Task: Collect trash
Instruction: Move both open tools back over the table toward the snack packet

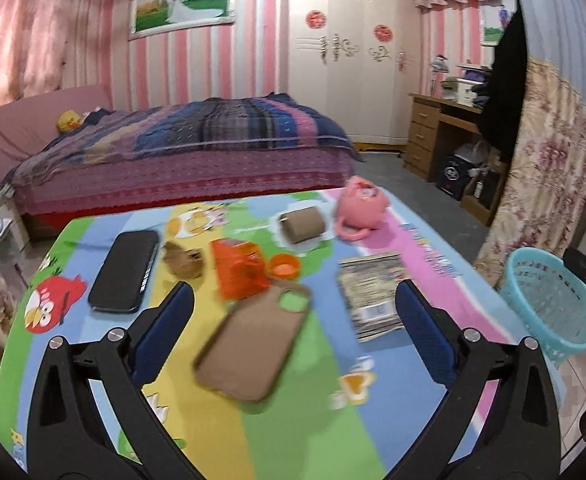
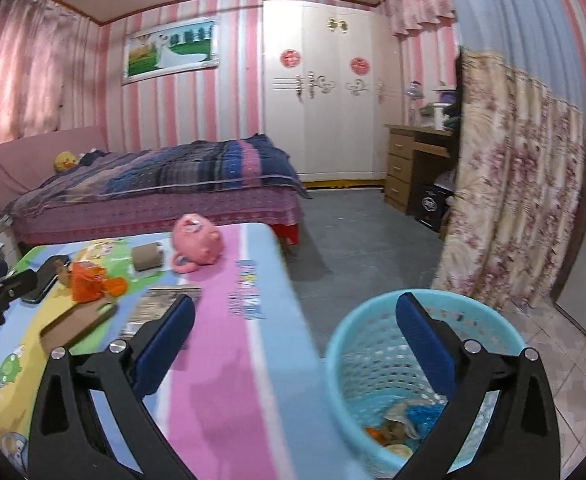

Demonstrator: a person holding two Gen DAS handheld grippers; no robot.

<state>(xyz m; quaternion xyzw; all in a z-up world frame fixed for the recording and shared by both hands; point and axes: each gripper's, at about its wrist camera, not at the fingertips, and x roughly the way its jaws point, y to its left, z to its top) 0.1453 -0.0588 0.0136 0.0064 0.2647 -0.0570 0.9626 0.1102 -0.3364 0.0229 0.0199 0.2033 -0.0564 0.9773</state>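
1. Crumpled brown wrapper (image 1: 183, 263): mid-counter, between phone (image 1: 125, 272) and orange packaging (image 1: 239, 270).
2. Left hand-held gripper (image 1: 293, 320): jaws apart, empty; approach low, pinch only the wrapper.
3. Right hand-held gripper (image 2: 295, 336): jaws apart, empty, over blue wastebasket (image 2: 425, 376) beside counter's right edge.

The left wrist view looks from close above the cartoon-print table (image 1: 381, 432) toward the bed. The right wrist view sits off that table's (image 2: 229, 380) right edge, facing likewise; both share the tabletop and the light-blue perforated plastic basket (image 1: 549, 304) (image 2: 373, 344).

Each gripper (image 1: 293, 320) (image 2: 295, 332): black frame, 2 blue pads, silver screws.
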